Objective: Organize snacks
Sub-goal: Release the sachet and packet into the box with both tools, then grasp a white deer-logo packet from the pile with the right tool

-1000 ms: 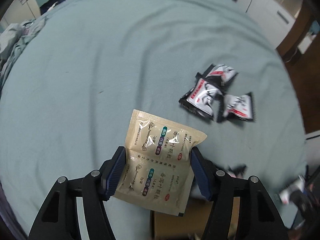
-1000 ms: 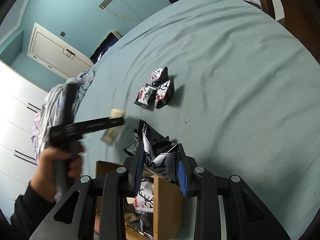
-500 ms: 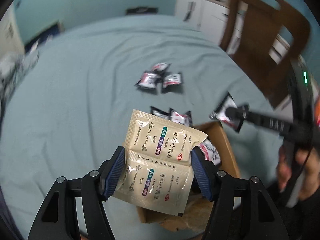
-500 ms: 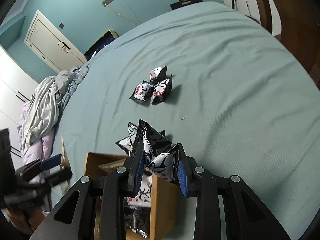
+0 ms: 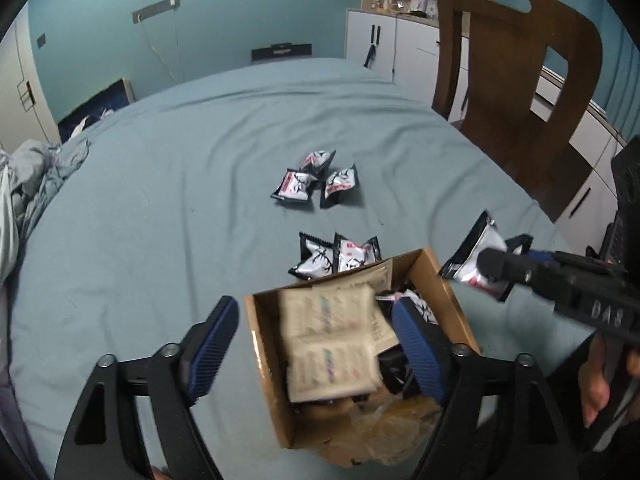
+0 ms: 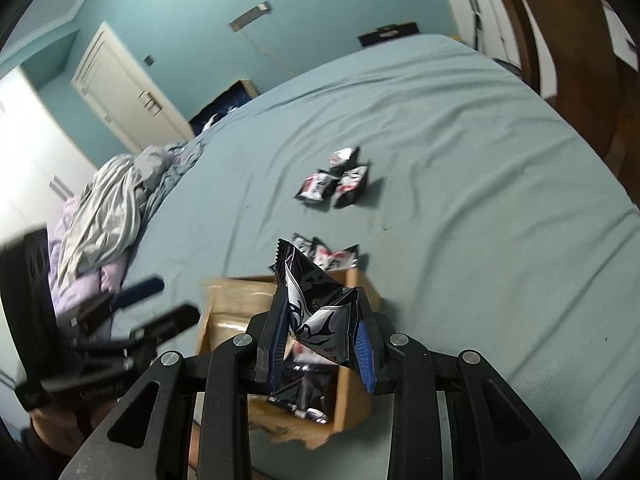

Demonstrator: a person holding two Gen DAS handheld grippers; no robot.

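The beige sachet point(image 5: 332, 344) — blurred, lower centre of the left view — sits in the cardboard box point(image 5: 264, 364), free between the left gripper point(image 5: 316, 354), whose jaws have just been opening. The right gripper point(image 6: 322, 344) is clamped on a black-and-white snack packet point(image 6: 320, 312) above the box. Two packets point(image 5: 336, 256) lie against the box's far wall, three more point(image 5: 316, 180) mid-bed point(image 5: 160, 184).

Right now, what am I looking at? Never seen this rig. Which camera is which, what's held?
No robot: a person holds one two-finger tool in each hand, with a fisheye camera on each looking along its fingers. In the left view, the left tool has just been opening and holds nothing; a blurred beige sachet is over the cardboard box. In the right view, the right tool is shut on a black-and-white snack packet. More packets lie on the blue-green bedsheet.
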